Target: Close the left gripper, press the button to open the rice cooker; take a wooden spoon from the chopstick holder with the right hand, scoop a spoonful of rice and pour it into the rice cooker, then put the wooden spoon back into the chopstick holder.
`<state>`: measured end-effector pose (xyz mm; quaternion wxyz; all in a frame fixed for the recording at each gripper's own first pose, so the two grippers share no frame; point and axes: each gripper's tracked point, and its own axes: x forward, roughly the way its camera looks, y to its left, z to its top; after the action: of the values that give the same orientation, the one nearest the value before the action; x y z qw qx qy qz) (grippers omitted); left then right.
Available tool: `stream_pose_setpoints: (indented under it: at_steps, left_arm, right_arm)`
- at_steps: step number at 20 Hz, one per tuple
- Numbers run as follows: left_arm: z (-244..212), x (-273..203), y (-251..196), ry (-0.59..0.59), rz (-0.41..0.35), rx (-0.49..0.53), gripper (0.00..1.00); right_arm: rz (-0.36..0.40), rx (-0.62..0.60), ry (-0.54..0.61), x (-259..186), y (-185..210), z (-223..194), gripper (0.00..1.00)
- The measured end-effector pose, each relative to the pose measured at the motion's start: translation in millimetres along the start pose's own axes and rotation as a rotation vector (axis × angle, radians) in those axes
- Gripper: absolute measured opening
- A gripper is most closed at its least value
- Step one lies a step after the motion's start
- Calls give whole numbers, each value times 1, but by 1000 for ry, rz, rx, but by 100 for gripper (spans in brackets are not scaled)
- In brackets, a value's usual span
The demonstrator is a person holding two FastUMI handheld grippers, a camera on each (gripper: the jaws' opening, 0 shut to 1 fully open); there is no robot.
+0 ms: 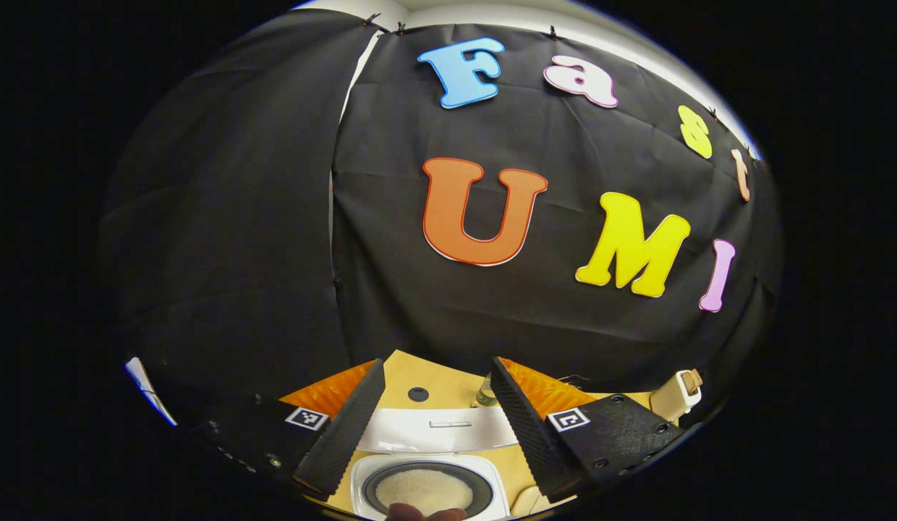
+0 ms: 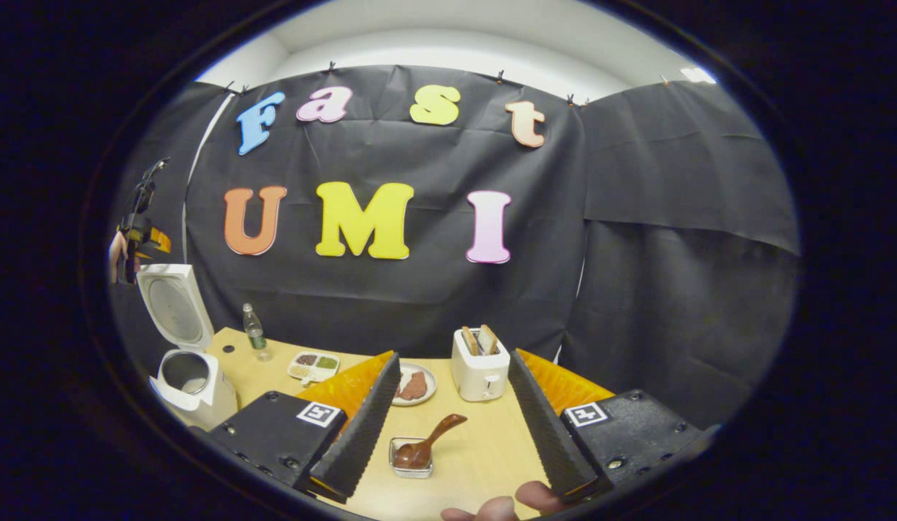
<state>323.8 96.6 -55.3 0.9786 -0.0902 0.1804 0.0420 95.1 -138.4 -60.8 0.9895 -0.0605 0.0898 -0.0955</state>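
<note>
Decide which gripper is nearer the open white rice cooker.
Left. The left gripper hangs directly above the open white rice cooker; the right gripper faces it from across the table.

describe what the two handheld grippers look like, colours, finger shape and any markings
In the right gripper view, the right gripper has two long black wedge-shaped fingers with ribbed inner faces, orange backing behind them, and black bolted base plates, each carrying a small square black-and-white marker. In the left gripper view, the left gripper looks the same: black ribbed fingers, orange backing, black plates with square markers.
</note>
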Motion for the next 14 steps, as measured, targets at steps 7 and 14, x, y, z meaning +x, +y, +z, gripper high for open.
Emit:
stream_pose_setpoints:
  at_steps: [7,14]
  left_arm:
    - [-17,4,3,41,-6,47,96]
    - [-43,-28,-3,64,-33,83,97]
  right_arm:
    - [46,-10,-6,4,21,0,96]
    - [102,20,-4,2,27,-11,100]
